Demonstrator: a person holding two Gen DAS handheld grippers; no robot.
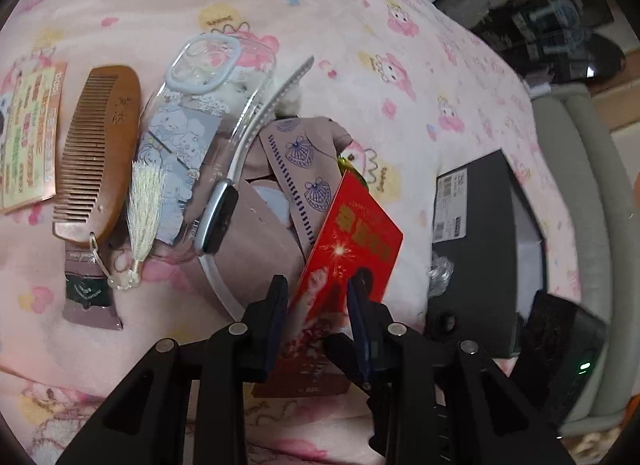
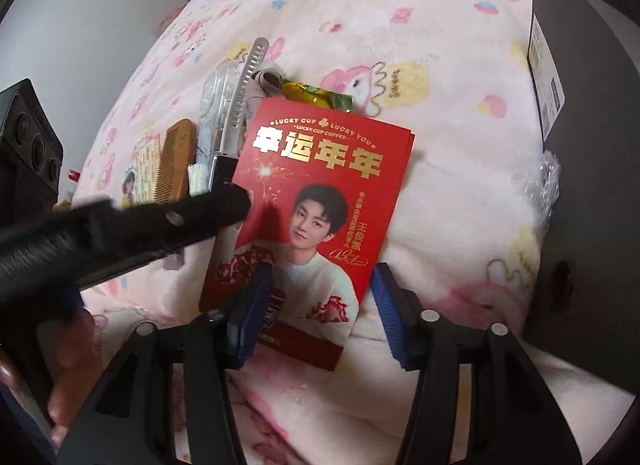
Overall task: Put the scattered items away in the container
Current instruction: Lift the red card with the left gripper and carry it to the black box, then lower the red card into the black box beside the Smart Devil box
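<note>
We are at the pick-up of the red envelope [image 2: 320, 201], one of the loose things lying on the pink bed cover [image 2: 440, 45]. The left gripper [image 1: 318, 297] has the envelope's edge between its narrowed jaws, tilted up off the heap, though we cannot tell for certain that the pads press on it. The right gripper [image 2: 320, 297] stands wide, its blue pads on either side of the envelope's lower edge without touching. The black box [image 2: 580, 145], which we take for the container, sits just beside on the right. Comb [image 1: 98, 153], tassel [image 1: 144, 201], clear case [image 1: 200, 117] and tube [image 1: 90, 293] lie waiting. Next we must settle one firm grip, lift the envelope flat and carry it over the box's rim.
</note>
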